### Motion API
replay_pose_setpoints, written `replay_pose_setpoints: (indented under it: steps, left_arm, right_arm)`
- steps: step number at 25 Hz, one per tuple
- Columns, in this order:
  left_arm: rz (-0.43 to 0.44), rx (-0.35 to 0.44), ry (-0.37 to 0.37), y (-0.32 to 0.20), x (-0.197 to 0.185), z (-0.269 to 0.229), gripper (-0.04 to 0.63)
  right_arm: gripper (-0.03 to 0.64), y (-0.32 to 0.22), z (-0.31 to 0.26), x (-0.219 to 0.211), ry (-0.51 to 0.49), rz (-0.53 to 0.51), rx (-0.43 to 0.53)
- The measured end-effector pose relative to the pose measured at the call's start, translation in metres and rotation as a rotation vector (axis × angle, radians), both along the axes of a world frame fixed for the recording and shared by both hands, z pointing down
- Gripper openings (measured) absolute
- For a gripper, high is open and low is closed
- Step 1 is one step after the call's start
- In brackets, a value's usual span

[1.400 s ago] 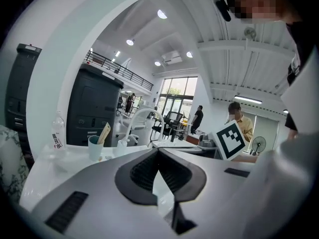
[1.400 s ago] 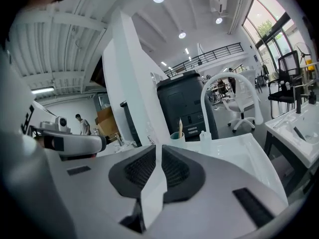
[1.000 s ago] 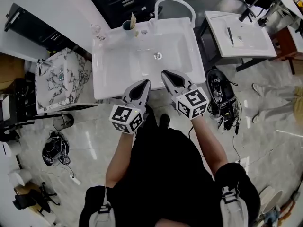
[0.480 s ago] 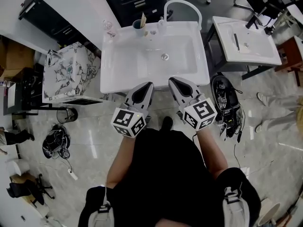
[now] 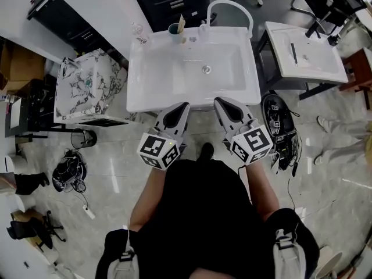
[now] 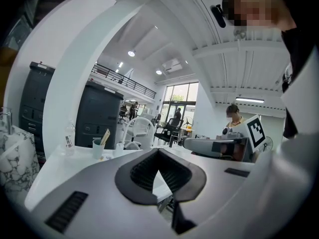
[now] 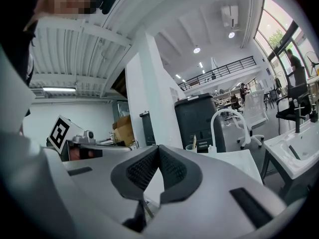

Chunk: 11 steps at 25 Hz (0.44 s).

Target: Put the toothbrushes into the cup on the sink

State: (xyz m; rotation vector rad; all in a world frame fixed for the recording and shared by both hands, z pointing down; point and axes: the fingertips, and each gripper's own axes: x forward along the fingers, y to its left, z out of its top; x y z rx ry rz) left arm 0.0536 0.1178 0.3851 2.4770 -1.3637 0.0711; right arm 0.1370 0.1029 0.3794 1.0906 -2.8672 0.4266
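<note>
A white sink (image 5: 152, 92) stands in front of me. At its far left corner is a pale cup (image 5: 174, 29) with a light toothbrush (image 5: 181, 21) leaning in it; both also show in the left gripper view, the cup (image 6: 98, 148) and the toothbrush (image 6: 105, 136), and in the right gripper view, the cup (image 7: 191, 148). My left gripper (image 5: 182, 107) and right gripper (image 5: 220, 102) hover side by side just off the sink's near edge. Both are shut, with the jaws touching and nothing between them, as the left gripper (image 6: 158, 154) and the right gripper (image 7: 158, 151) show in their own views.
A white arched faucet (image 5: 230, 6) rises at the sink's back, with a clear bottle (image 5: 138, 30) at the left corner. A second white sink (image 5: 311, 63) with a dark slim item (image 5: 294, 52) stands to the right. A marble-patterned cabinet (image 5: 87, 86) sits left; a device and cables (image 5: 278, 121) lie on the floor.
Both grippers, still shut and empty, have drawn back from over the sink's front rim to just off its near edge. The head view has shifted a little to the left.
</note>
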Motion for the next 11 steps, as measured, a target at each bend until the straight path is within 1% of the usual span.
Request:
replay_pose_setpoints:
  steps: [6, 11]
  left_arm:
    - [-0.004, -0.006, 0.009, -0.0016, -0.0064, 0.0016, 0.014]
    - [-0.005, -0.005, 0.013, -0.0068, -0.0087, 0.0026, 0.014]
  right_arm:
    - [0.031, -0.0037, 0.0001, -0.0007, 0.006, 0.010, -0.007]
    - [0.031, -0.0053, 0.0027, -0.0070, 0.007, -0.002, -0.012]
